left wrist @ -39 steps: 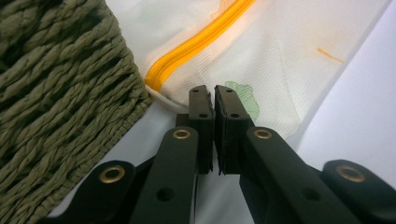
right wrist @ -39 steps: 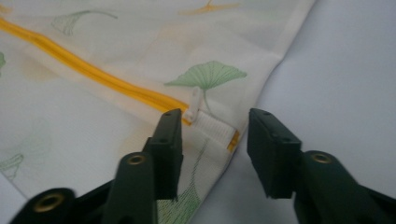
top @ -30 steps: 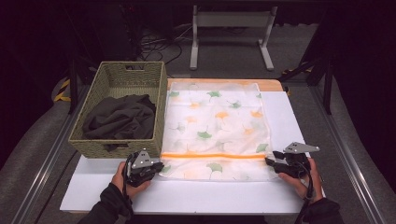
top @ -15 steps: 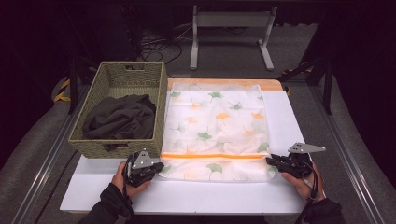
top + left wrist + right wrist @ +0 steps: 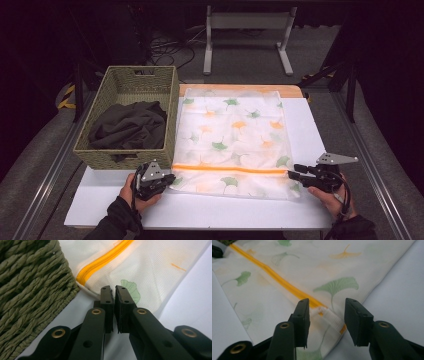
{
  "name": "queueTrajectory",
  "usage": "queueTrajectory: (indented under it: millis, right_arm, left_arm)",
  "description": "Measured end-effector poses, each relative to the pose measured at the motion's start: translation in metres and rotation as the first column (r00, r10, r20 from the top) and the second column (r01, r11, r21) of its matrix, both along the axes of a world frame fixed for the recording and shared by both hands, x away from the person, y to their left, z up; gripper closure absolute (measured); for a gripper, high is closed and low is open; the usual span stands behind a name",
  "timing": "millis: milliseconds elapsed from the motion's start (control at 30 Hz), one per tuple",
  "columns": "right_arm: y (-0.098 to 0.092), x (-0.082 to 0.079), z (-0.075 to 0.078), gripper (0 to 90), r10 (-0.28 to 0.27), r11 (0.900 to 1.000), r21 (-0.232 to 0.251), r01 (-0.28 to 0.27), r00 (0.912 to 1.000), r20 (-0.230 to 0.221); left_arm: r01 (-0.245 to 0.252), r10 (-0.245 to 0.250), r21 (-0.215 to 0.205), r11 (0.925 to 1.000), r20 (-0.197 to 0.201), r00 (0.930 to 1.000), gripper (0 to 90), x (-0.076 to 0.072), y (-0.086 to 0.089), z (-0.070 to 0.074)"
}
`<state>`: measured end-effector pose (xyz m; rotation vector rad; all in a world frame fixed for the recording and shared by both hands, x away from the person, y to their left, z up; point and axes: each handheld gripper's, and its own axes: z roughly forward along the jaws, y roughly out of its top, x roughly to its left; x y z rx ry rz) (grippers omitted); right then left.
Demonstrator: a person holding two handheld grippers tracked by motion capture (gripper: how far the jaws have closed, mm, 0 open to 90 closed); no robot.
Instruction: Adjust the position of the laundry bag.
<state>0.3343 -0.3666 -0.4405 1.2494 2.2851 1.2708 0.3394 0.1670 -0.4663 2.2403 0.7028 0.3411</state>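
The leaf-printed mesh laundry bag (image 5: 234, 142) lies flat on the table (image 5: 310, 125) just right of the wicker basket (image 5: 132, 117), long axis running away from the person, orange zipper (image 5: 230, 169) across its near end. The left tool (image 5: 161, 181) is pinched shut on the bag's near-left edge beside the basket. The right tool (image 5: 325, 315) has just been opening, jaws half apart with the white zipper pull (image 5: 329, 317) loose between them.

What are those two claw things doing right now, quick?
Left gripper: shut on the laundry bag, at its corner edge.
Right gripper: open, jaws just opening, the white zipper pull lying between them, ungripped.
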Motion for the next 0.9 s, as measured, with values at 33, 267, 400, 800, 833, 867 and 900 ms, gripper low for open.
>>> queueTrajectory:
  millis: [33, 267, 400, 800, 833, 867, 900]
  right_arm:
    - [-0.001, -0.001, 0.002, 52.1, -0.027, 1.0, -0.004, 0.027, 0.9996, 0.008]
    - [0.014, 0.004, -0.006, 46.8, -0.181, 0.981, -0.075, 0.181, 0.9835, 0.005]
    - [0.019, 0.009, -0.014, 47.7, -0.221, 0.969, -0.112, 0.219, 0.9752, -0.007]
    - [0.019, 0.009, -0.012, 49.9, -0.24, 0.967, -0.093, 0.236, 0.9701, -0.034]
    - [0.02, 0.01, -0.012, 53.5, -0.232, 0.968, -0.105, 0.228, 0.9723, -0.029]
    - [0.021, 0.009, -0.012, 59.1, -0.222, 0.97, -0.109, 0.218, 0.9745, -0.031]
    - [0.023, 0.009, -0.013, 62.3, -0.207, 0.973, -0.113, 0.202, 0.978, -0.027]
  left_arm:
    - [-0.001, 0.001, 0.001, 1.0, 0.002, 1.0, 85.1, 0.0, 0.0, 0.0]
    - [-0.001, 0.001, -0.001, 1.0, -0.001, 1.0, 84.6, 0.0, 0.0, 0.0]
    - [-0.001, 0.001, 0.0, 1.0, 0.001, 1.0, 84.3, 0.0, 0.0, 0.0]
    - [0.006, -0.006, 0.004, 1.0, 0.003, 1.0, 83.5, -0.001, -0.001, 0.0]
    - [0.005, -0.005, 0.005, 1.0, 0.003, 1.0, 83.5, -0.001, -0.001, 0.0]
    - [0.005, -0.005, 0.005, 1.0, 0.003, 1.0, 83.5, -0.001, -0.001, 0.0]
    - [0.005, -0.005, 0.005, 1.0, 0.003, 1.0, 83.5, -0.001, -0.001, 0.0]
